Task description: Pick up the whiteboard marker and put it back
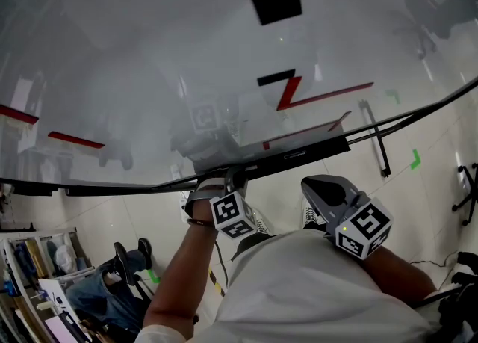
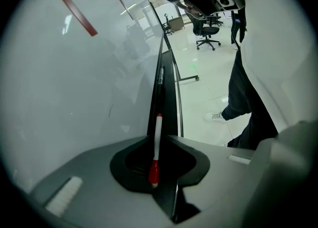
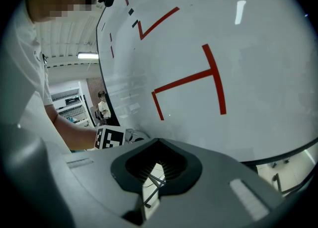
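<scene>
The left hand-held gripper (image 1: 230, 181) is sitting low in the centre of the head view, right up against the dark tray (image 1: 299, 156) that is running along the bottom edge of the whiteboard (image 1: 149, 50). Its jaws are clamping the whiteboard marker (image 2: 157, 142). In the left gripper view the red cap is lying nearest the camera, low in the middle of the frame, and the white barrel is pointing away along the line of the tray. The right hand-held gripper (image 3: 158, 171) is waiting lower right in the head view, clear of the board, with its jaws standing a narrow slit apart and nothing between them. This is looking like the put-back step. To do it well, the person should be holding the barrel parallel to the tray and lowering it until it is resting flat on the ledge. Only then should the jaws be easing apart, slowly, so the marker is not rolling off the front edge. Tipping the wrist here is the risk, because one end could catch the rail.
</scene>
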Demonstrator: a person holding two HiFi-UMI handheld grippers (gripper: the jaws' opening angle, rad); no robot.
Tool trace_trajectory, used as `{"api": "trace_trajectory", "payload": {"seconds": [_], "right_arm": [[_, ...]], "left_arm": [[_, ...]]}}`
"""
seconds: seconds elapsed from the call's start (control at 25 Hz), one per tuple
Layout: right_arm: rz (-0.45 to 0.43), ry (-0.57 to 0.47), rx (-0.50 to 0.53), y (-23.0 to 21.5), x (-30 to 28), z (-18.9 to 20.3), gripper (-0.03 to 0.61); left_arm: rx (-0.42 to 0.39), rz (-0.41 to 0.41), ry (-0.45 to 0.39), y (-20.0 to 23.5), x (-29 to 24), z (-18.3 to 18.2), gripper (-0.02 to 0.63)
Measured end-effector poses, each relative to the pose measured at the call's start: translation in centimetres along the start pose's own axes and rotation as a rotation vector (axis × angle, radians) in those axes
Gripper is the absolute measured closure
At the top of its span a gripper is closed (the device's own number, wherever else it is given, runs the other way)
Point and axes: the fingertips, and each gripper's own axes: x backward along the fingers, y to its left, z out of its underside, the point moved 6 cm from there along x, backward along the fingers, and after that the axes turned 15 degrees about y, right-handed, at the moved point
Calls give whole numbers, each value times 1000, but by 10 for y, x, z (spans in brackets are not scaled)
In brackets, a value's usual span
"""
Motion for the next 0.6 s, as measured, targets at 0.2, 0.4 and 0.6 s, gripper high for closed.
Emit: {"api": "trace_trajectory", "payload": {"seconds": [0.2, 0.4, 0.6], "right_arm": [[0, -1, -1, 1, 1, 1, 577], [-4, -2, 2, 2, 1, 1, 577], [-12, 1, 4, 2, -2, 1, 577]], "left_arm": [[10, -17, 2, 1, -1, -1, 545], [18, -41, 20, 1, -1, -3, 545], [15, -79, 40, 2, -4, -4, 554]]}}
